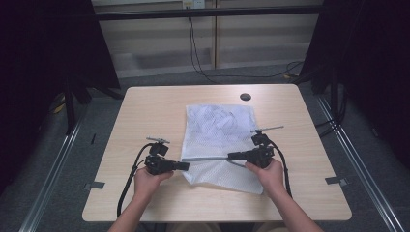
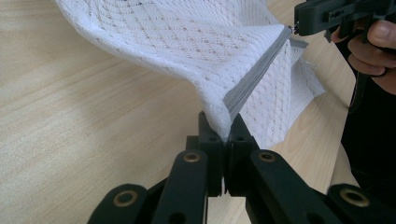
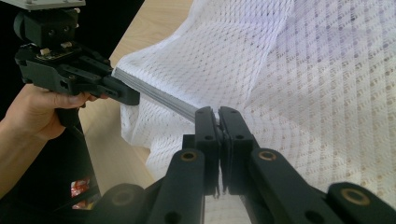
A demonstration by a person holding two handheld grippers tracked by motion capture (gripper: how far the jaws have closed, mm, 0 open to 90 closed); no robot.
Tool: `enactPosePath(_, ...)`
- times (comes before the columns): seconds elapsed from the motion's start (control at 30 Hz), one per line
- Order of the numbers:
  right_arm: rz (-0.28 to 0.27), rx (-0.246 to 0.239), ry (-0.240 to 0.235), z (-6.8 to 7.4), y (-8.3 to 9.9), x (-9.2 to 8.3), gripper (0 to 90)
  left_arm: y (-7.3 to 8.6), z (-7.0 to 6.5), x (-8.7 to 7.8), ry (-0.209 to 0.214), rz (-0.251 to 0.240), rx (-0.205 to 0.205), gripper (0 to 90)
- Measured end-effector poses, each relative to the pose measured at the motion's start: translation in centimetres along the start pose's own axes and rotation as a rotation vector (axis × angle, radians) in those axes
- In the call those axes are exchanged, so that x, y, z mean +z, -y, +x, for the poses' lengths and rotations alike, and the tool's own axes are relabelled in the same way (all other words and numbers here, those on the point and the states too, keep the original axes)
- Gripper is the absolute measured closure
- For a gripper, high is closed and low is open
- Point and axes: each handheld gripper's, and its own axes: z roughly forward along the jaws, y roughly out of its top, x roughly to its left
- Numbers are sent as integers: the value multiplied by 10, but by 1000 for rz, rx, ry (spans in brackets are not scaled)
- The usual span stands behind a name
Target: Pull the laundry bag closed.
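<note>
A white mesh bag lies on a light wooden worktop, its far part flat and its near part lifted between two hand-held claws. A grey zipper runs across the near part of the bag, stretched in a nearly straight line from one claw to the other.

Left claw: held in the person's left hand at the left edge of the bag, pointing toward the right claw. In the left gripper view its two black jaws are clenched on the left end of the zipper, with the white mesh rising from the pinch and draping away over the worktop.

Right claw: held in the right hand over the near right part of the bag, pointing toward the left claw. In the right gripper view its jaws are pressed together on the zipper at a point along the grey band, with the mesh spreading out beyond. A dark round hole sits in the worktop beyond the bag.
</note>
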Motion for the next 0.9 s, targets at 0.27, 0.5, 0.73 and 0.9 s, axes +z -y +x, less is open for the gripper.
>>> enactPosePath(0.27, -3, 2, 6, -1, 1, -4, 868, 0, 0, 0, -6, -3, -8, 885)
enactPosePath(0.5, -5, 7, 4, -2, 1, -7, 868, 0, 1, 0, 4, -7, -13, 885)
enactPosePath(0.73, -4, 13, -4, -3, 2, -8, 868, 0, 1, 0, 5, -2, -6, 885)
enactPosePath(0.9, -6, 14, -5, -3, 3, -9, 868, 0, -1, 0, 2, -6, -12, 886)
